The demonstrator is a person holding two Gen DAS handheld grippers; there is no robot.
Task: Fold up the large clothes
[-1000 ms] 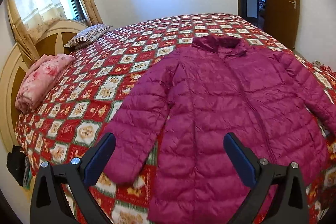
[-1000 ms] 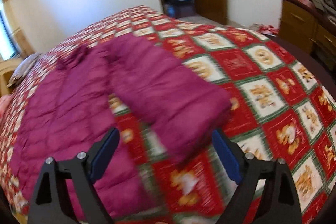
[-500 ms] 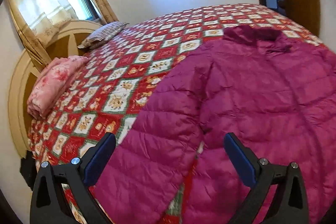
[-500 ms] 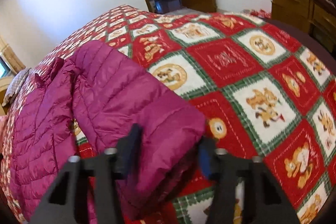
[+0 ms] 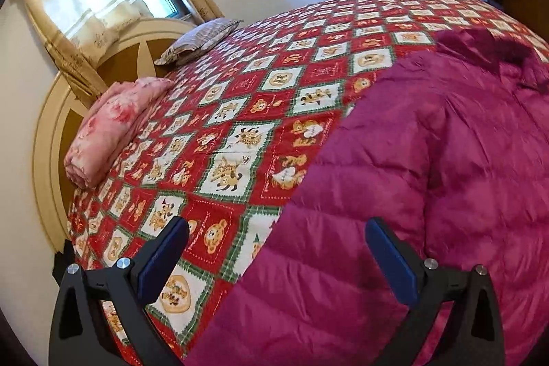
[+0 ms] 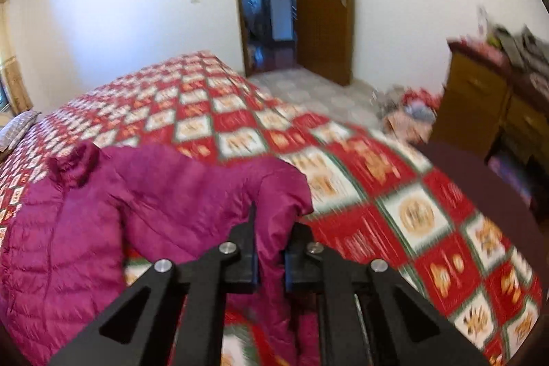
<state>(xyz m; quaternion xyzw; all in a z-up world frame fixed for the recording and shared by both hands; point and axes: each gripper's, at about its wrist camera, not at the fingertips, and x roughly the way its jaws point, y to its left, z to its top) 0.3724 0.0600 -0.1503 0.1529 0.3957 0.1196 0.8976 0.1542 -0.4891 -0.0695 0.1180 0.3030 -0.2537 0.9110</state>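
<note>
A magenta quilted down jacket point(image 5: 429, 180) lies spread on a bed with a red patchwork quilt point(image 5: 240, 112). My left gripper point(image 5: 274, 259) is open, low over the jacket's left sleeve, with the sleeve edge between its blue pads; it does not grip. In the right wrist view the jacket point(image 6: 103, 228) lies at the left. My right gripper point(image 6: 271, 249) is shut on the jacket's right sleeve point(image 6: 271, 194), which is lifted off the quilt point(image 6: 394, 211) and arches up over the fingers.
A folded pink blanket point(image 5: 113, 126) and a striped pillow point(image 5: 199, 40) lie by the cream headboard point(image 5: 51, 132) under a curtained window. A wooden dresser point(image 6: 490, 105), floor clutter point(image 6: 408, 112) and an open door point(image 6: 322, 2) are to the right of the bed.
My right gripper closed on the right sleeve end and lifted it off the quilt. My left gripper moved lower and leftward, closer to the left sleeve, still open.
</note>
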